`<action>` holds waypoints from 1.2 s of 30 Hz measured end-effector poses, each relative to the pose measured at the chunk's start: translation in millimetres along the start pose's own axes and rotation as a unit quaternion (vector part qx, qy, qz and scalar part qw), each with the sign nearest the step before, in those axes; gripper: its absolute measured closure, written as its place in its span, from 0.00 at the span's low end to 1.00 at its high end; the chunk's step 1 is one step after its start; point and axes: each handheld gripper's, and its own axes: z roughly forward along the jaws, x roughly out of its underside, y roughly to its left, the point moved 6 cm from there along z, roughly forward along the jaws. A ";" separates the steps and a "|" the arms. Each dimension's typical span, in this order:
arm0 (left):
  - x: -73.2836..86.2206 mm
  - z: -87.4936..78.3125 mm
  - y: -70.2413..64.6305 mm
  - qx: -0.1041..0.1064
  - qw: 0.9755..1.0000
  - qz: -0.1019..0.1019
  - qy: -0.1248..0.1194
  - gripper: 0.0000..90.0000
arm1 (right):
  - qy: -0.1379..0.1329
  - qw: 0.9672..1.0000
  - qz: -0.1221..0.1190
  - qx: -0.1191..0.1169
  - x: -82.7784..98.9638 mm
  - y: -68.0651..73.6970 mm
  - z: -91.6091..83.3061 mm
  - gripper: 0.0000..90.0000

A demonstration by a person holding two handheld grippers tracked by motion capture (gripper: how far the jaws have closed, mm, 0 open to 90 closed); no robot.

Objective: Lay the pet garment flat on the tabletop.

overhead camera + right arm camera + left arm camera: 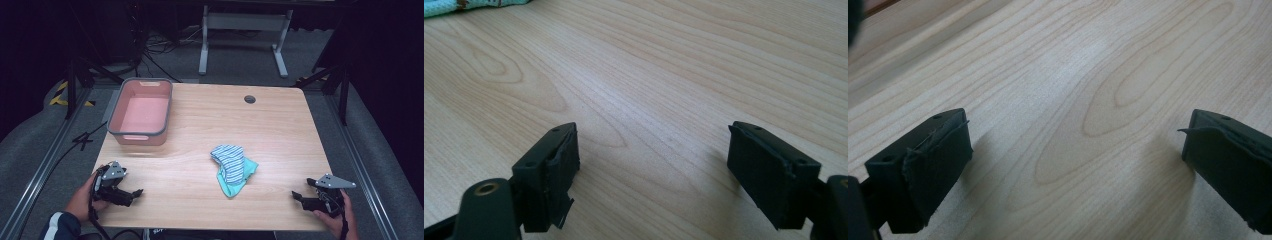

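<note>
At the near edge of the desk (200,115) I hold the left hand-held gripper (132,194) and right hand-held gripper (297,196), both spread and empty. Between them, slightly farther, the cloth (232,169) lies crumpled; the pink tub (142,112) sits far left.

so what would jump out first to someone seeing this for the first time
Probably the crumpled cloth, striped blue and white over mint green, lying alone near the middle of the wooden table. Next the pink bin with its grey rim at the far left corner, nothing visible inside. Then the left gripper and right gripper, both open, at the near edge either side of the cloth.
</note>
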 end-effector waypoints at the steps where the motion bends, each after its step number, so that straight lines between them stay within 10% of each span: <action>1: -0.5 0.7 -0.3 0.003 1.000 0.001 -0.001 0.00 | 0.000 1.000 0.000 0.000 0.0 0.0 0.0 0.24; 36: -7.8 7.0 0.2 0.034 0.999 0.035 -0.002 0.00 | 0.001 1.000 -0.022 -0.013 -4.4 1.7 1.5 0.29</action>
